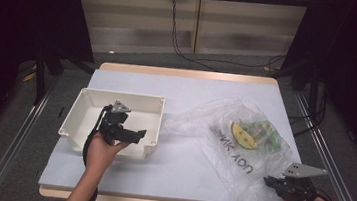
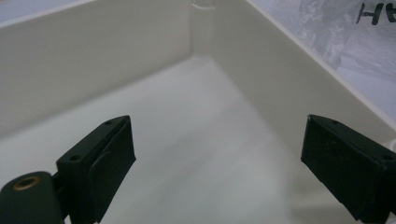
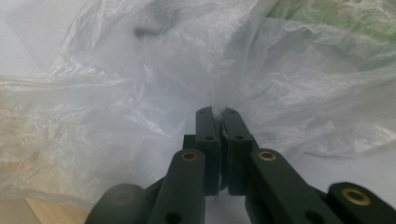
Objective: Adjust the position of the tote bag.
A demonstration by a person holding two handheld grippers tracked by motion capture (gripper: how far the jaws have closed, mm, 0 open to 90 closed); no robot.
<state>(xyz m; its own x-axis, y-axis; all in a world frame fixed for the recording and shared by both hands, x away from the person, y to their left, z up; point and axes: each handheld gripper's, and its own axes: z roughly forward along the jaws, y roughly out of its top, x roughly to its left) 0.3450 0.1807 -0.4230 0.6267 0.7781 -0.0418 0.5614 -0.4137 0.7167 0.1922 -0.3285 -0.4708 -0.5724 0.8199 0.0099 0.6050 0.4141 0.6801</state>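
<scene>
Two black jaws of the right gripper (image 3: 217, 112) pinch a fold of the thin, slippery clear plastic bag (image 3: 140, 84), whose limp film bunches ahead of them, its heavier contents beyond.

High view overlooks the table (image 1: 173, 175); gripper views sit close, perhaps both sharing the bag (image 3: 140, 93).

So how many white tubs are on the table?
1. The white tub sits on the table's left side, with the open left gripper over it. The plastic bag may hide small things, but no tub.
</scene>
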